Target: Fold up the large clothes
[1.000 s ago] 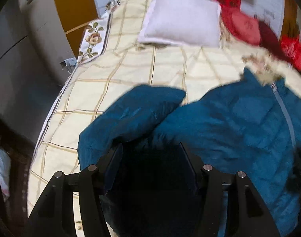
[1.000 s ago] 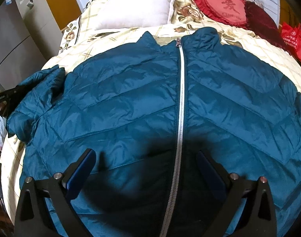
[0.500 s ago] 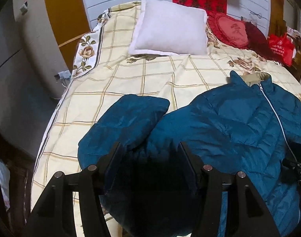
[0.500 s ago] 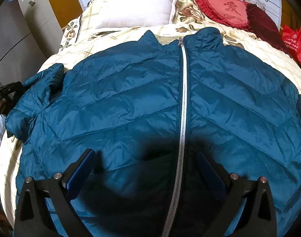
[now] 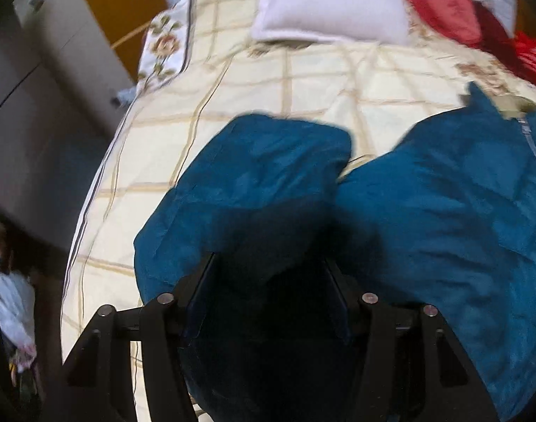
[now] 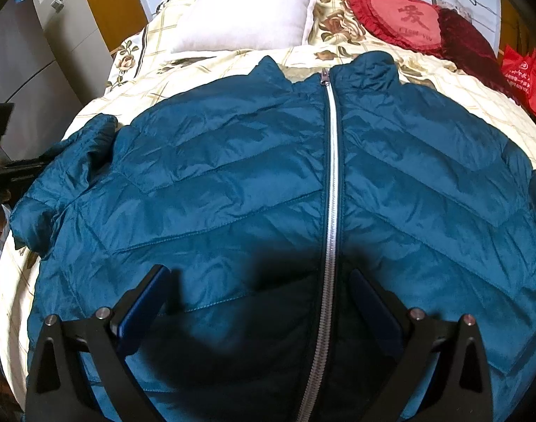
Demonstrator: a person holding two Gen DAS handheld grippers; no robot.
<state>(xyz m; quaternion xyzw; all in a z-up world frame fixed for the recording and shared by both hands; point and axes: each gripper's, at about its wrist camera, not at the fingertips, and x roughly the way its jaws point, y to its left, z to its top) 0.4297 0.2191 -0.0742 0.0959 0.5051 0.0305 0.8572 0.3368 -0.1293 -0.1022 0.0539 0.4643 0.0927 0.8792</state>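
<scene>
A teal quilted down jacket [image 6: 254,183] lies front-up on the bed, zipped with a silver zipper [image 6: 333,176], collar toward the pillows. Its left sleeve [image 5: 254,176] lies bunched and folded at the bed's left side. My left gripper [image 5: 268,274] is open, hovering just above that sleeve near its cuff. My right gripper [image 6: 261,281] is open wide above the jacket's lower front, the zipper passing between its fingers. The left gripper shows dimly at the left edge of the right wrist view [image 6: 7,172].
The bed has a cream checked quilt [image 5: 303,84]. A white pillow [image 6: 250,10], a red heart cushion [image 6: 398,21] and a dark red cushion [image 6: 468,45] lie at the head. A red bag [image 6: 524,77] sits far right. A grey cabinet [image 5: 39,81] stands left of the bed.
The left wrist view has swung and blurred, with the sleeve now closer and larger under the left gripper. The right gripper has barely moved; the jacket lies the same.
</scene>
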